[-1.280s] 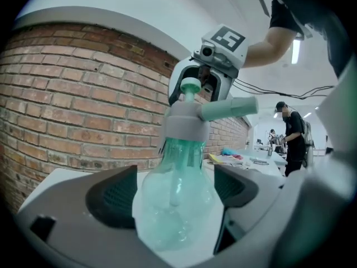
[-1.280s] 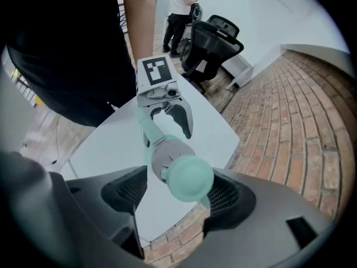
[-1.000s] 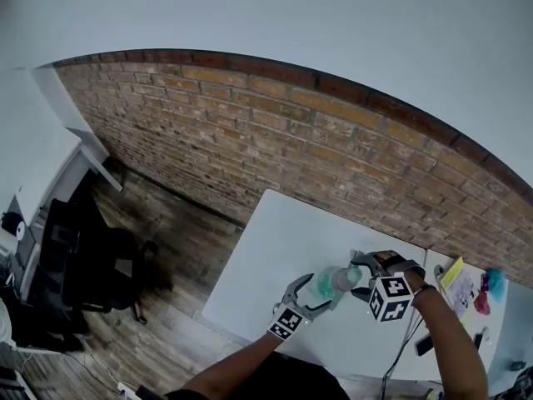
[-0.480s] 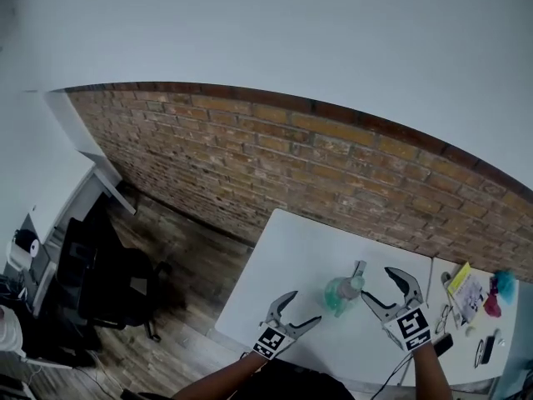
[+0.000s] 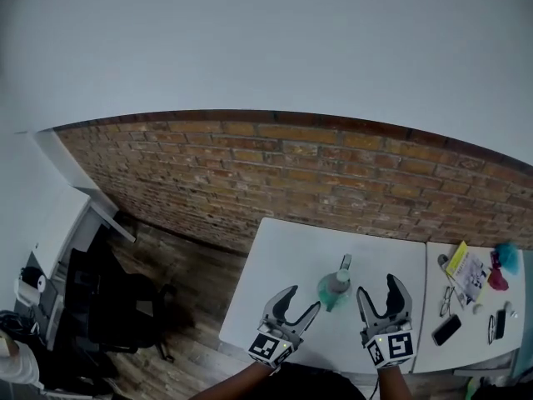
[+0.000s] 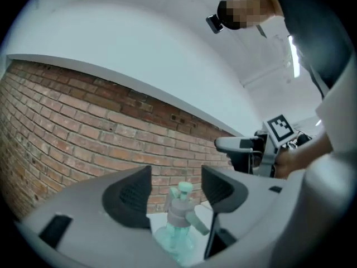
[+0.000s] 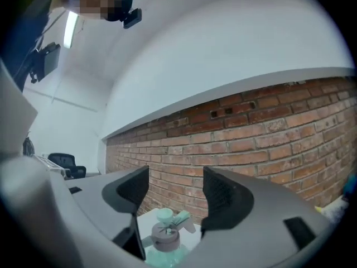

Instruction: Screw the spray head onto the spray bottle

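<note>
Nearest you, the left gripper [image 5: 301, 298] and the right gripper [image 5: 379, 288] hang side by side over the near edge of the white table [image 5: 279, 252], both pointing away from you toward the brick wall [image 5: 250, 173]. Both are empty. The left fingers [image 6: 134, 191] have just been closing and stand at a middling gap with nothing pressed between them. The right fingers [image 7: 223, 197] stand about as wide, also bare.

Just beyond and between the two grippers, the spray bottle [image 5: 331, 292] stands upright on the table with the spray head [image 5: 339, 277] already sitting on its neck. Its long axis runs straight up, so level fingers would meet it crosswise. In both gripper views the bottle shows low in the gap, below the finger line, so I judge you would have to come down and forward to reach it. It looms larger in the left gripper view, so the left looks the nearer of the two.

The head view alone shows that neither gripper touches the bottle. The left gripper view shows the head from the side, trigger hanging to the right, and catches the right gripper off to its right. The right gripper view looks down onto the grey collar and pale nozzle, but doesn't show the left gripper. No view shows whether the thread is fully tight.

Farther right, a second table [image 5: 475, 340] carries a phone [image 5: 447, 329] and papers.
</note>
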Demonstrator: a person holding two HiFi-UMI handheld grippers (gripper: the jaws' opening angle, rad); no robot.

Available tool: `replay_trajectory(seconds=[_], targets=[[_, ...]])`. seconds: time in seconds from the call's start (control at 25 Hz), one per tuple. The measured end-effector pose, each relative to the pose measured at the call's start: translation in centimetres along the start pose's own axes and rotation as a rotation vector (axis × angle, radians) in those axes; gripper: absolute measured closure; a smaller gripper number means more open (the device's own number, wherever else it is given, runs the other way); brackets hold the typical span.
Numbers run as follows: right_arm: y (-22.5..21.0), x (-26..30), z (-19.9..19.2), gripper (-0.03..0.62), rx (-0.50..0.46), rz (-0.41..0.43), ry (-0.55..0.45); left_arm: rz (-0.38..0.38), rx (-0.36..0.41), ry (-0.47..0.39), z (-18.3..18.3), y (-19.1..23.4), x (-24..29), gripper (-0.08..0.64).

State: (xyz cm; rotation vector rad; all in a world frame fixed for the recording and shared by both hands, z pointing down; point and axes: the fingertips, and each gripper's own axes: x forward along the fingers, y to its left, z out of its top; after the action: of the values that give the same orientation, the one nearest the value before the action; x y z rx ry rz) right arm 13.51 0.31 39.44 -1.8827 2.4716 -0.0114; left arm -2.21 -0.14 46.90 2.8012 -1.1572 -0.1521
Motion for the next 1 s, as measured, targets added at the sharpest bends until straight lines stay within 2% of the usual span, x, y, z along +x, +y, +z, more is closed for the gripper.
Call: replay_trajectory(seconds=[0.04,0.08,0.12,0.24,0.44,0.56,0.76,1.0], targets=[[0.2,-0.4,0.5,0.294,0.008,-0.004,-0.02,0.011,-0.002,-0.015,0.9,-0.1,0.2,0.32],[0.5,-1.0,1.0,0.421,0.006,-0.01,-0.038,0.023,0.002,-0.027,1.9,-0.3,0.3,0.379],[0.8,-1.5,1.3,0.584,-0.004,-0.014,-0.047,0.036,0.016,-0.036,2.7,-0.4,0.4,0.415],[1.9,-2.6,1.2,0.586,-0.069,-0.04,-0.004,0.054,0.066,-0.042,4.2,-1.0,0.3,0.558],[1.4,-5.0,0.0,0.586,-0.023,-0.137,0.019,0.007,0.041,-0.051,5.3,-2.5,0.0,0.558],[2.3,-5.6,-0.3,0.586,-0.046,-0.112,0.03,0.012,0.041,-0.041,5.3,-3.0,-0.4,0.558],[3.2,-6.1,-0.8,0.586,-0.014,-0.071,0.038,0.012,0.022,-0.019,4.4,-3.6,-0.5,0.558],[2.8,-5.9,-0.1,0.586,0.0,-0.045,0.016,0.032,0.036,-0.004,3.9,-3.7,-0.3,0.558]])
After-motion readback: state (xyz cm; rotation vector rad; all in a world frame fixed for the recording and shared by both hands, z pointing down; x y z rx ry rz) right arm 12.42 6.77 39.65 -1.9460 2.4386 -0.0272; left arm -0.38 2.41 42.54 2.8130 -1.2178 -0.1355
